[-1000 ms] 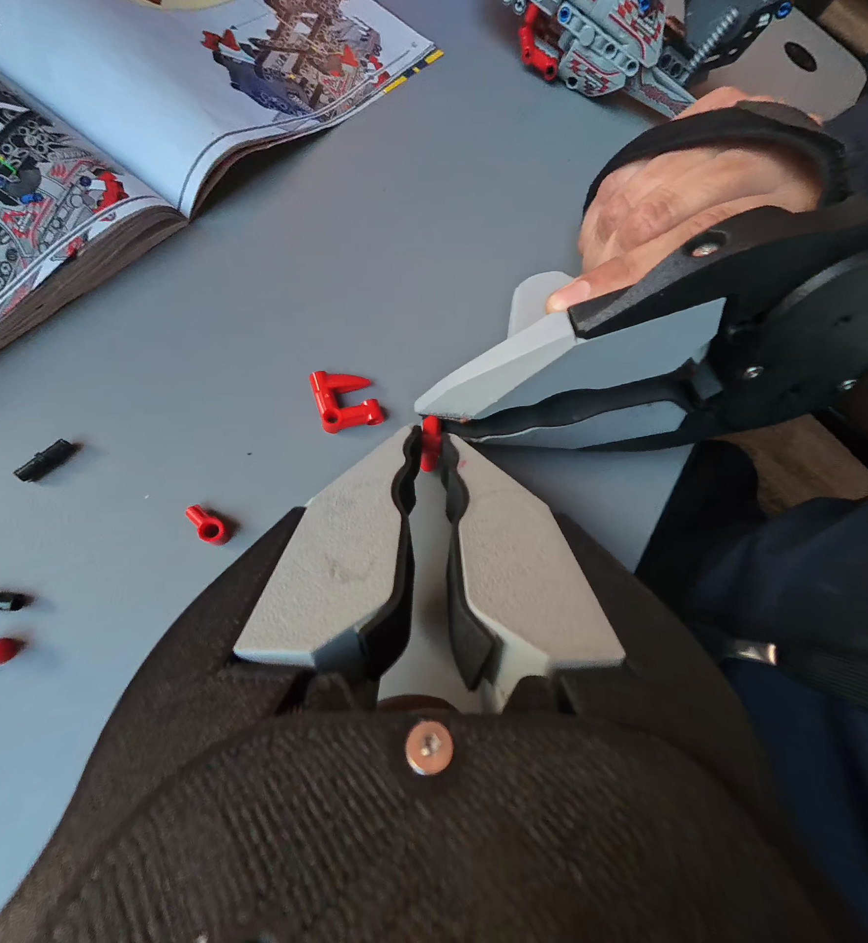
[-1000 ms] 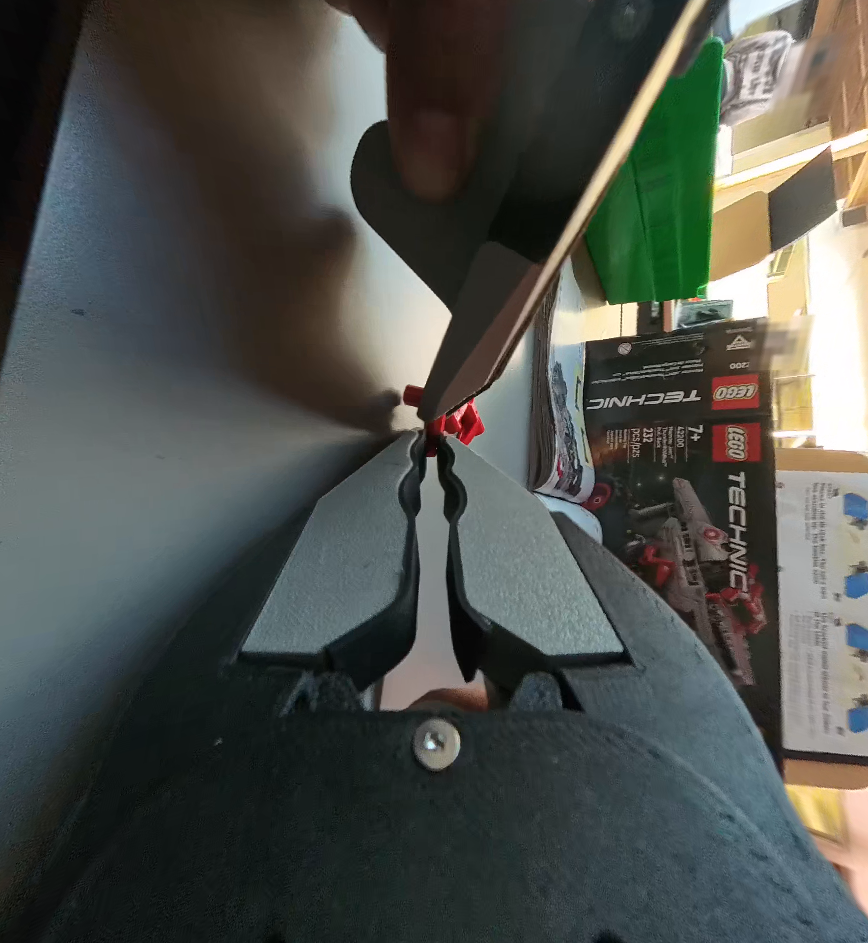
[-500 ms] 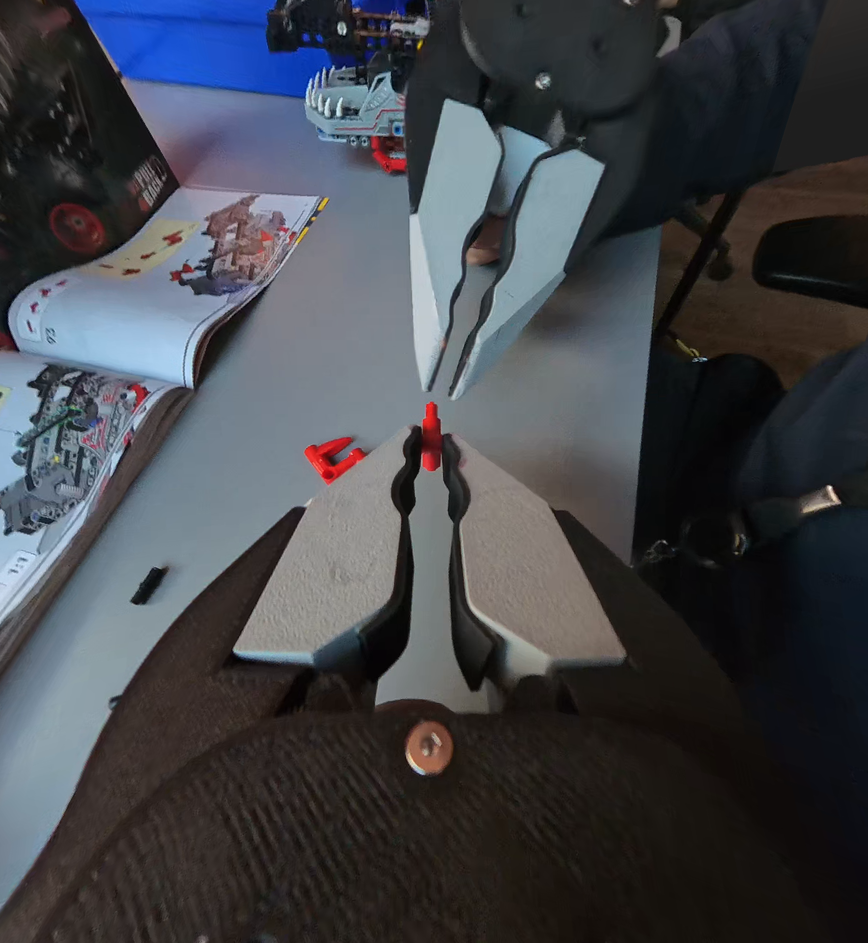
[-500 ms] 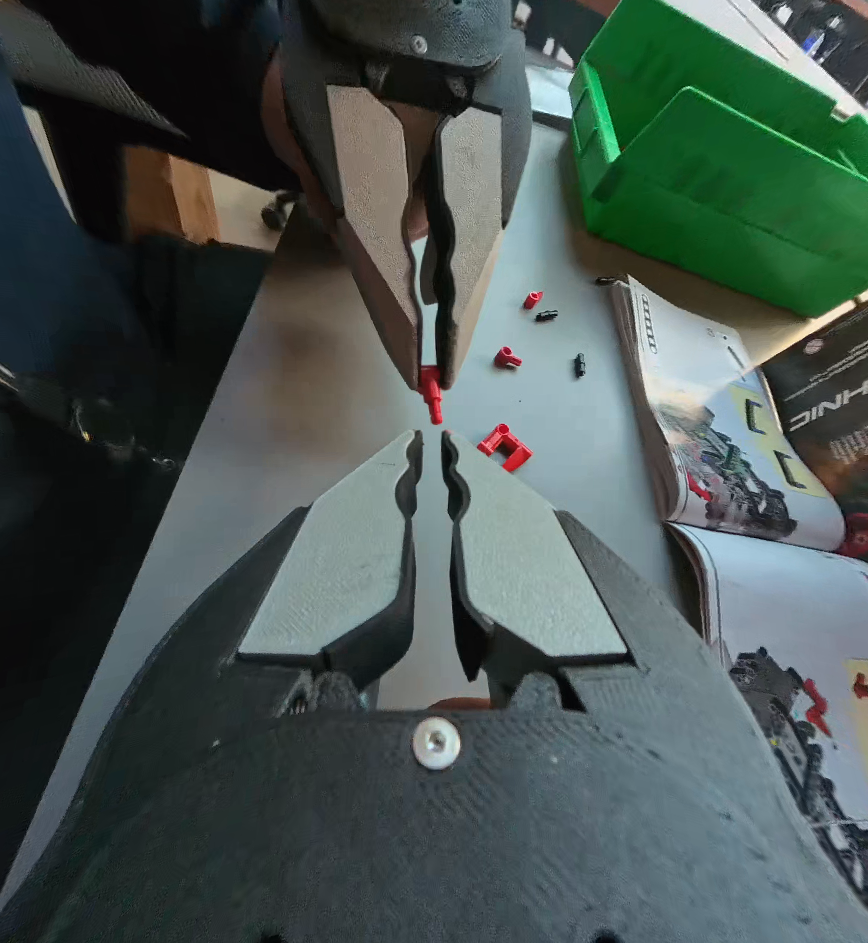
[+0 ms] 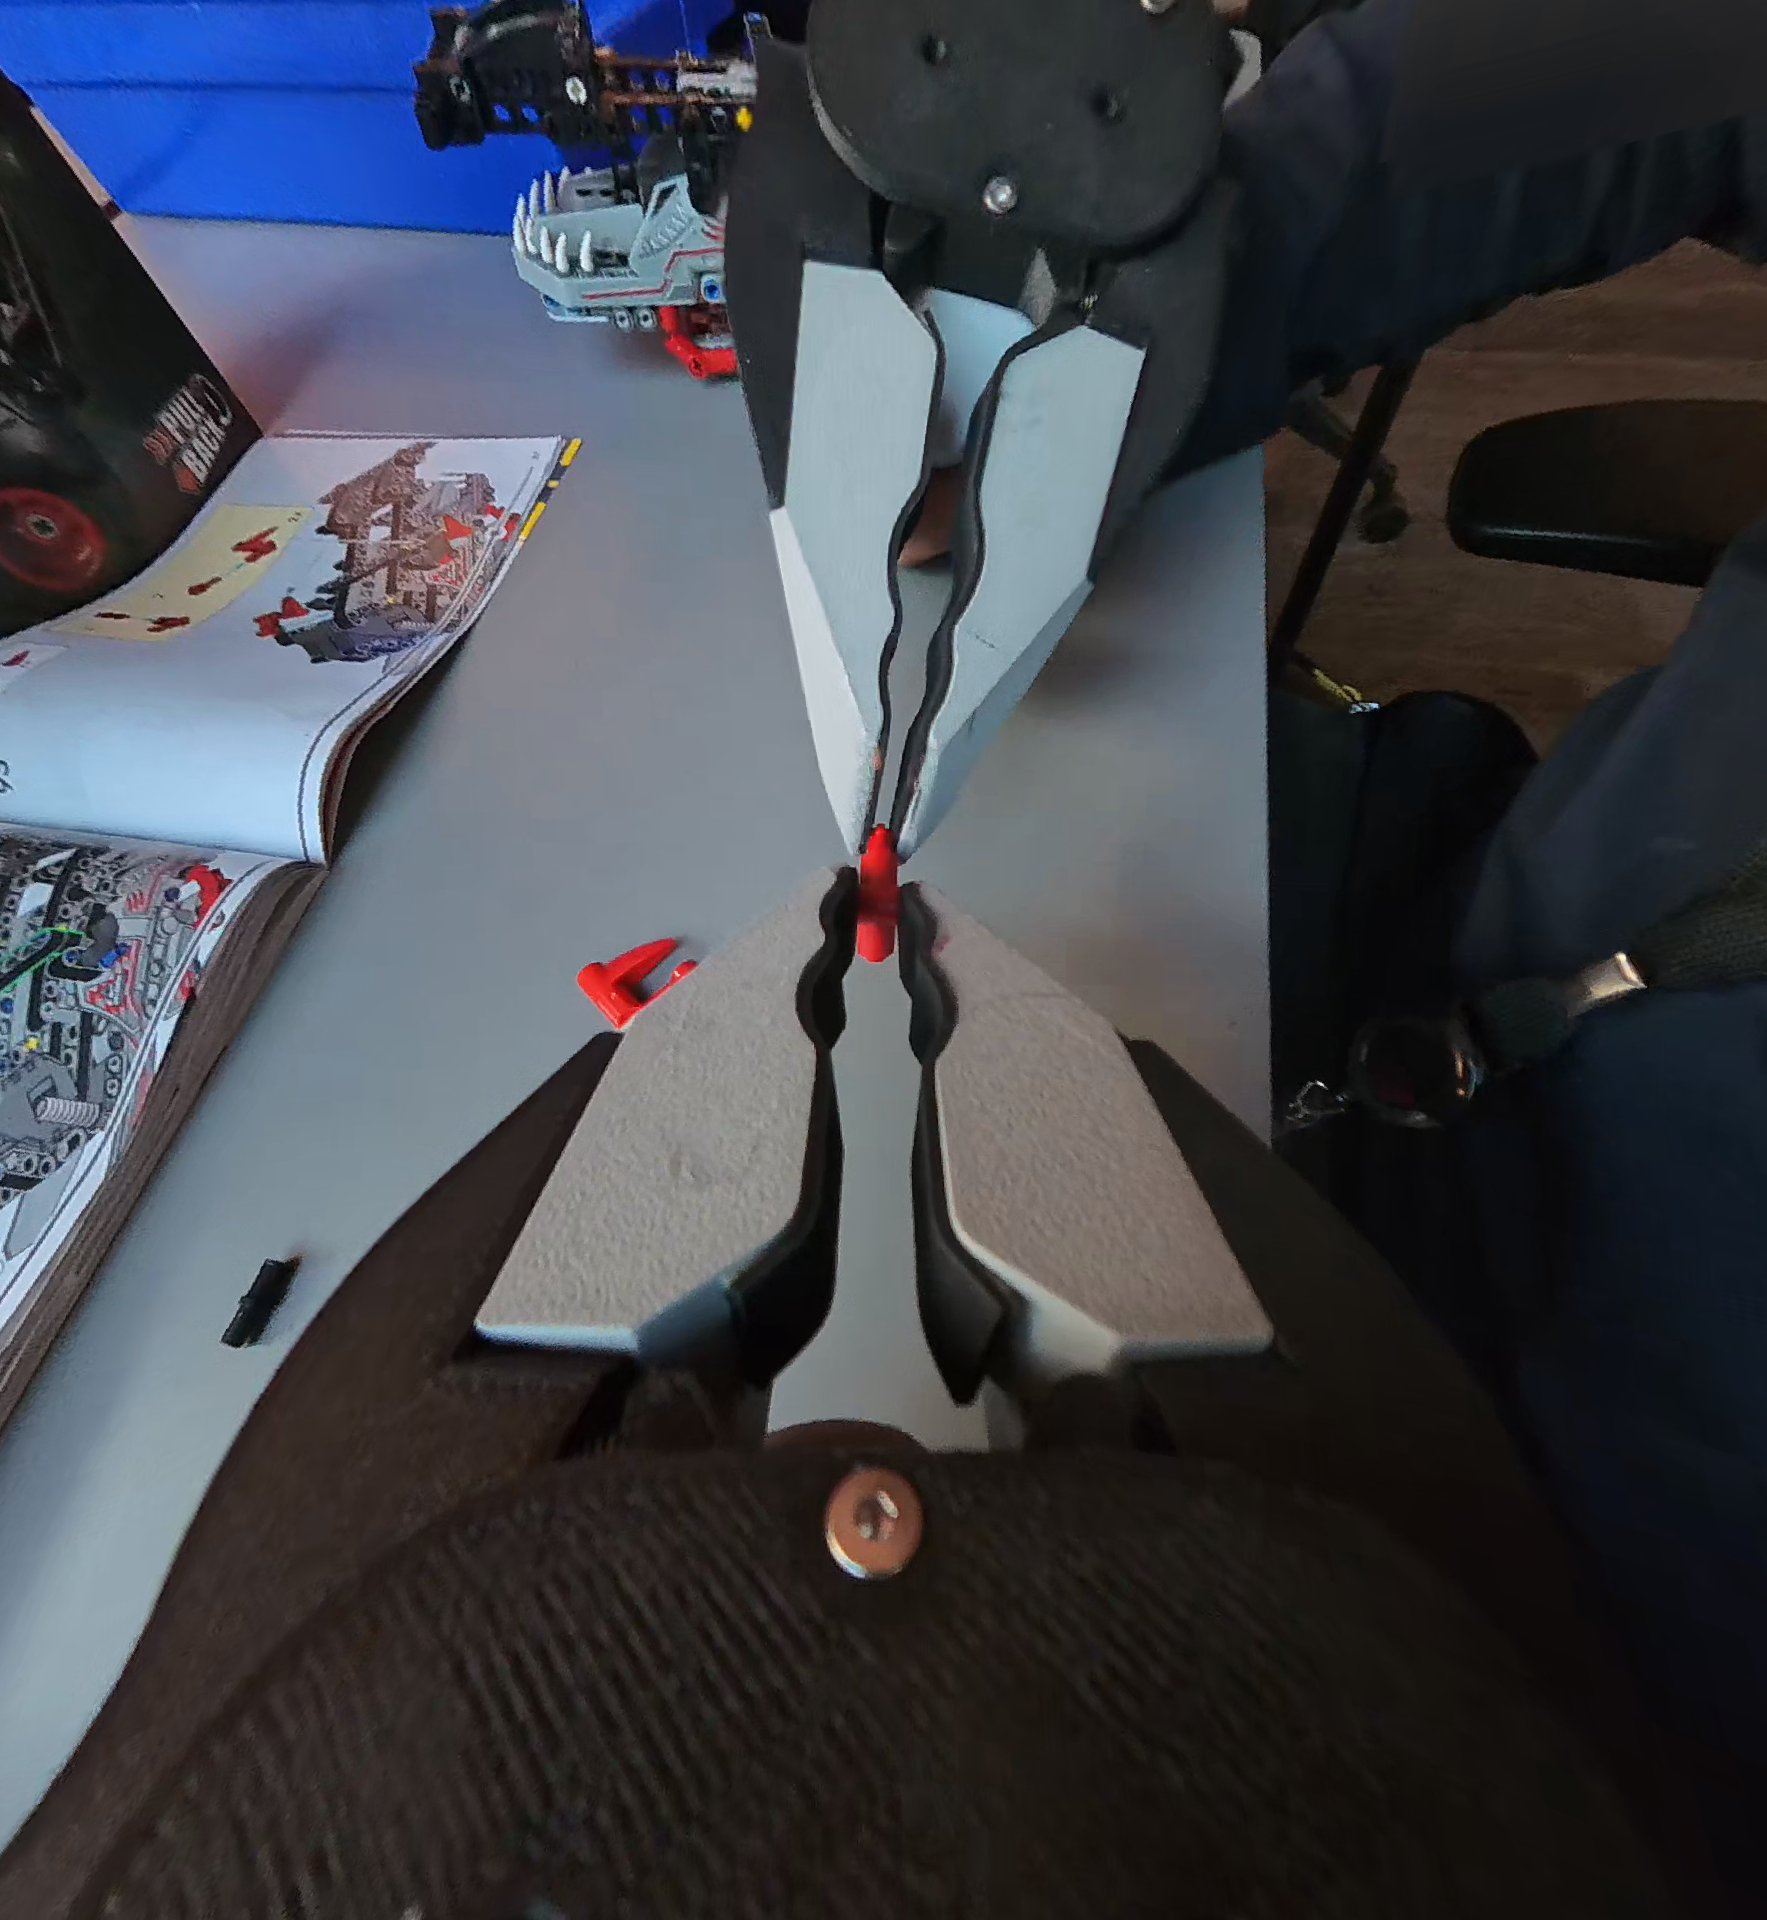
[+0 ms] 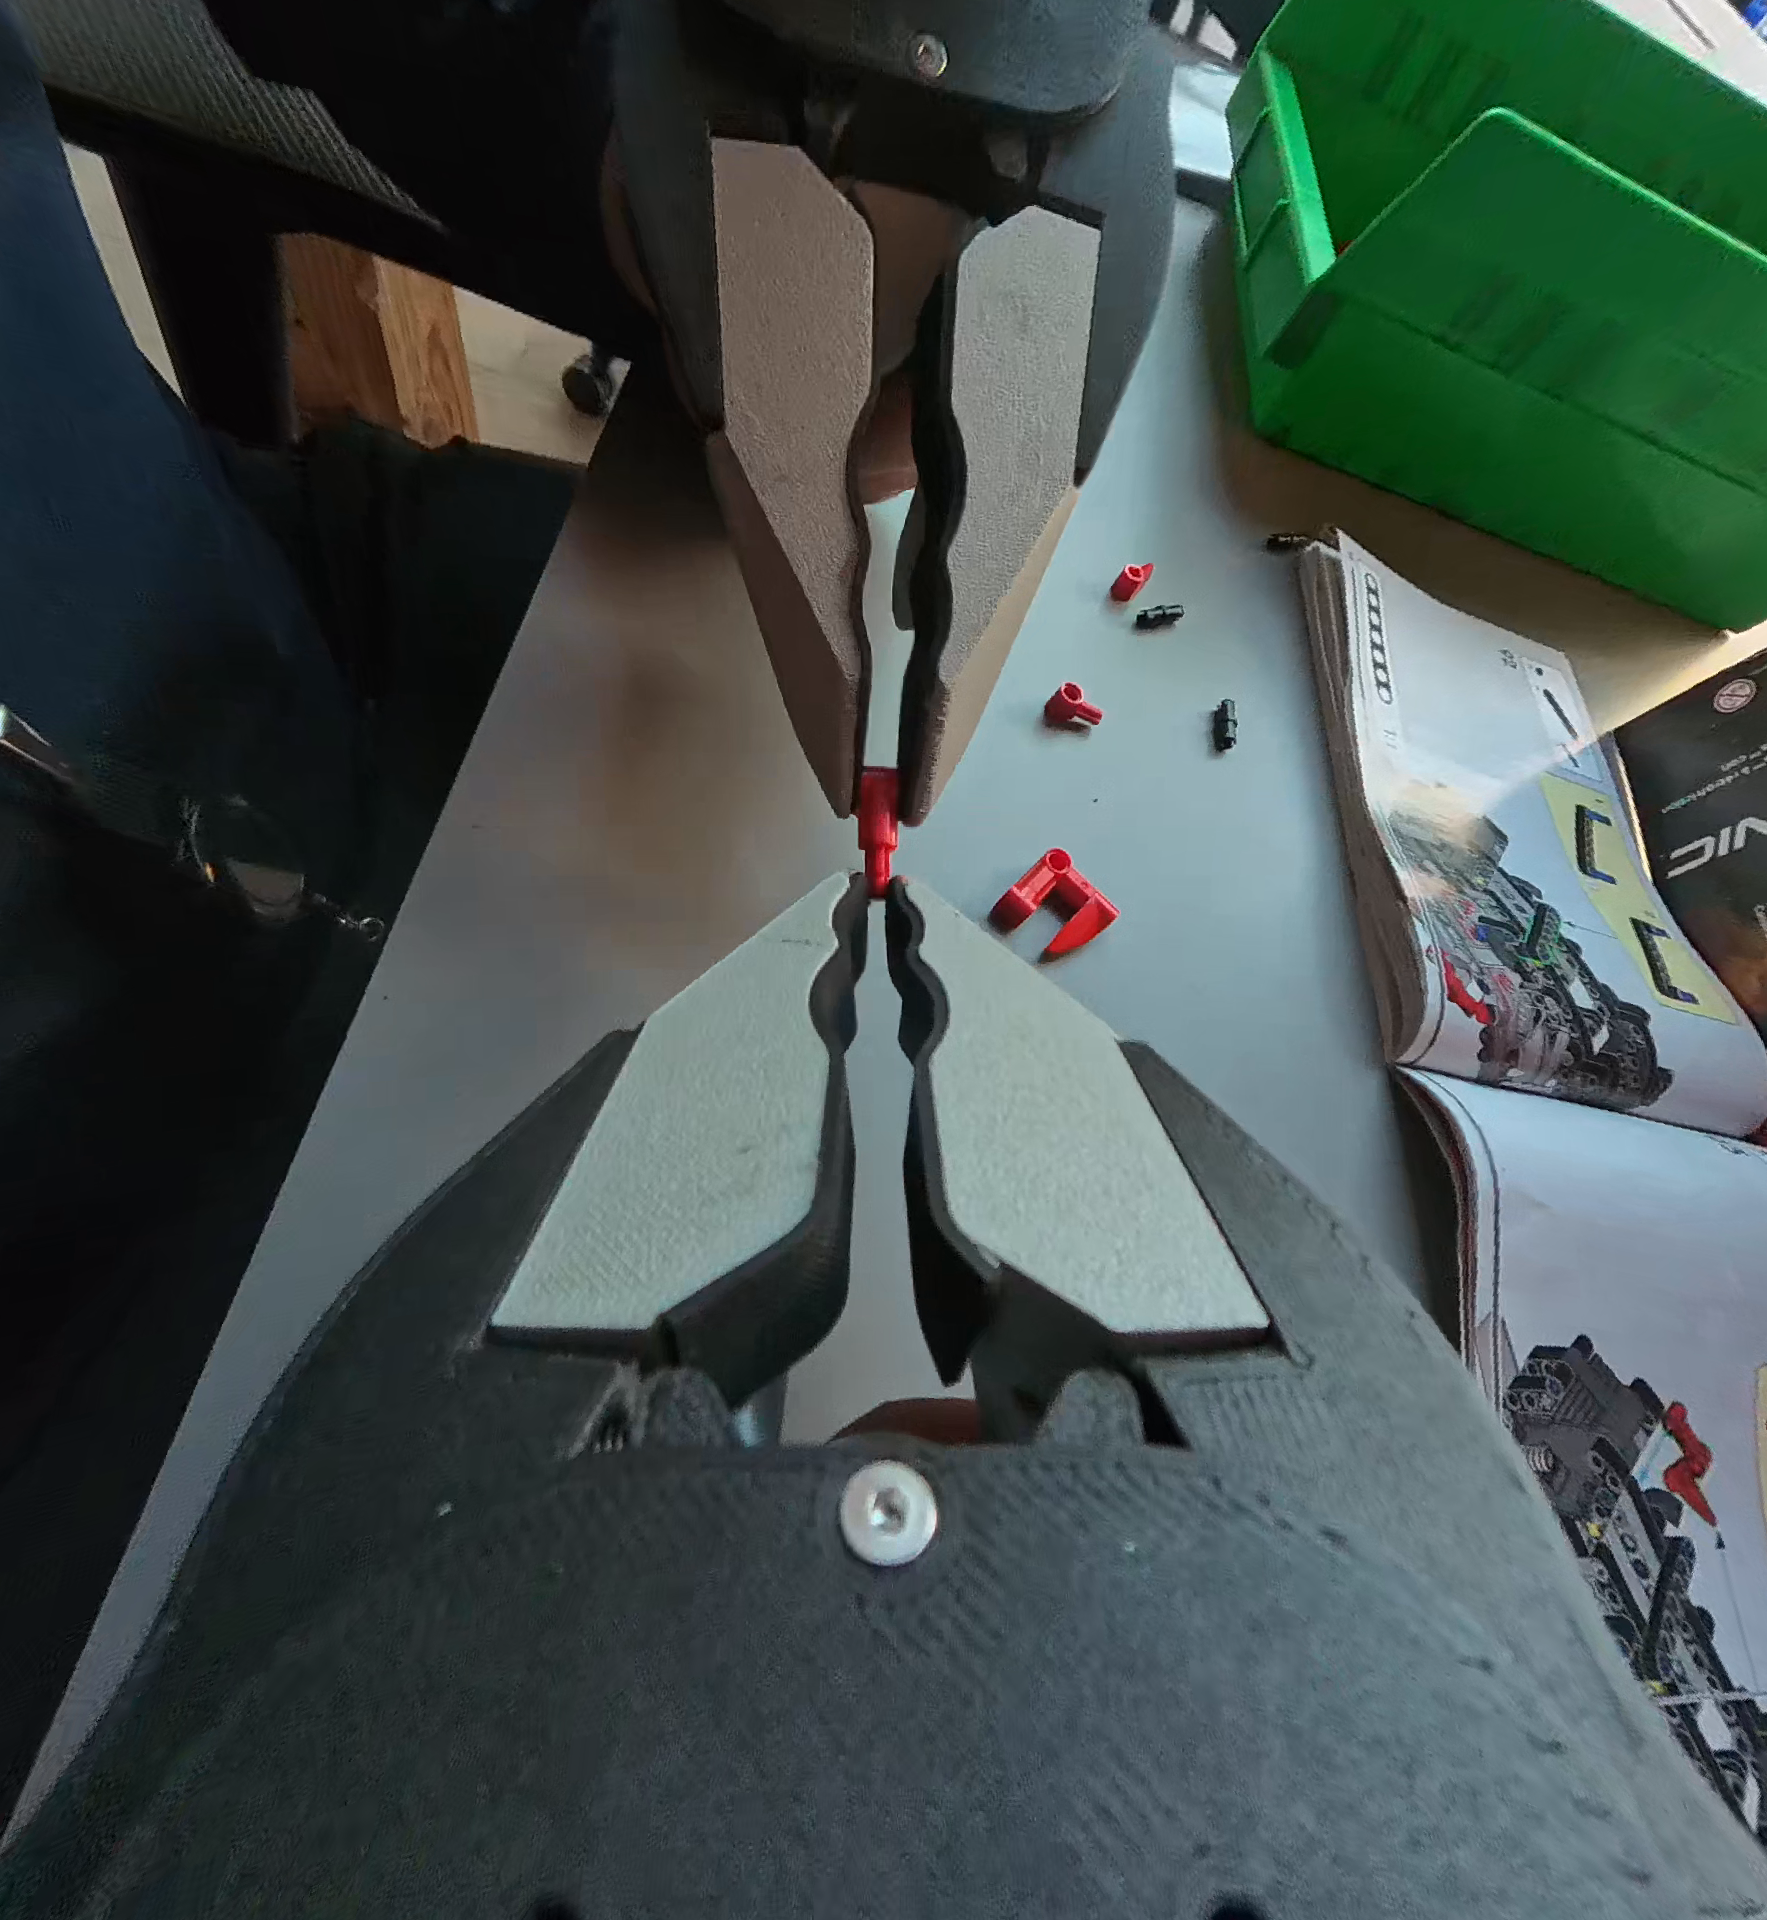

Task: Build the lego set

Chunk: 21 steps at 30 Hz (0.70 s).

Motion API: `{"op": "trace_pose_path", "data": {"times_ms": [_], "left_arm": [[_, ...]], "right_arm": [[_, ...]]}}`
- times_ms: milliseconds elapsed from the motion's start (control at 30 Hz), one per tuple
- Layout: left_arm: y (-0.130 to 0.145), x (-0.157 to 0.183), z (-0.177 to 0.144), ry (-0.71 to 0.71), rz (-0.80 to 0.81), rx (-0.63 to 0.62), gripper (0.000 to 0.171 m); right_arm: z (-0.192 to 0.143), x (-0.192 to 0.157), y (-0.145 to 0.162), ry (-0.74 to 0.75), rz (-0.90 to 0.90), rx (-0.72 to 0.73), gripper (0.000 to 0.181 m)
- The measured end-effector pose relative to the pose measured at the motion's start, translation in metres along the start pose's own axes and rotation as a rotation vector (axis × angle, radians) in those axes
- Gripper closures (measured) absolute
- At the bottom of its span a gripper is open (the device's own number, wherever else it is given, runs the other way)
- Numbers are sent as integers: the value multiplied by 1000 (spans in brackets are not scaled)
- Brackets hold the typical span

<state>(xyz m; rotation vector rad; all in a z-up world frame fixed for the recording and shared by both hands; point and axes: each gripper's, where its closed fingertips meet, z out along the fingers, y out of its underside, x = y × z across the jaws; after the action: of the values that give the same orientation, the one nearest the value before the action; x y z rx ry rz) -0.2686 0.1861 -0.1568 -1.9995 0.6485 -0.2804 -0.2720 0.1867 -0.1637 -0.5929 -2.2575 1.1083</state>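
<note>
Red pin (image 5: 876, 902): tiny, light, rigid, slippery plastic. Left gripper (image 5: 874, 896) fingers pinch its thick end; right gripper (image 6: 877, 891) fingers nip the thin tip. Grip the collar.

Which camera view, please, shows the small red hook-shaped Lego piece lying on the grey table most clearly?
The right wrist view: the small red hook-shaped Lego piece lies wholly in sight on the grey table, pointed tip and round hole showing. In the left wrist view the piece is partly hidden behind a finger of the left gripper.
</note>
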Motion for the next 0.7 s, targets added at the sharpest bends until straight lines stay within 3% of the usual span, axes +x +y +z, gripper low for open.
{"op": "trace_pose_path", "data": {"times_ms": [267,500,700], "left_arm": [[1,3,7,43,-15,-28,168],[1,2,8,103,-101,-24,167],[1,-8,7,105,-196,-19,153]], "right_arm": [[6,-4,7,5,-52,-68,181],[4,-4,8,-38,-28,-41,181],[-4,12,20,-55,234,-78,181]]}}
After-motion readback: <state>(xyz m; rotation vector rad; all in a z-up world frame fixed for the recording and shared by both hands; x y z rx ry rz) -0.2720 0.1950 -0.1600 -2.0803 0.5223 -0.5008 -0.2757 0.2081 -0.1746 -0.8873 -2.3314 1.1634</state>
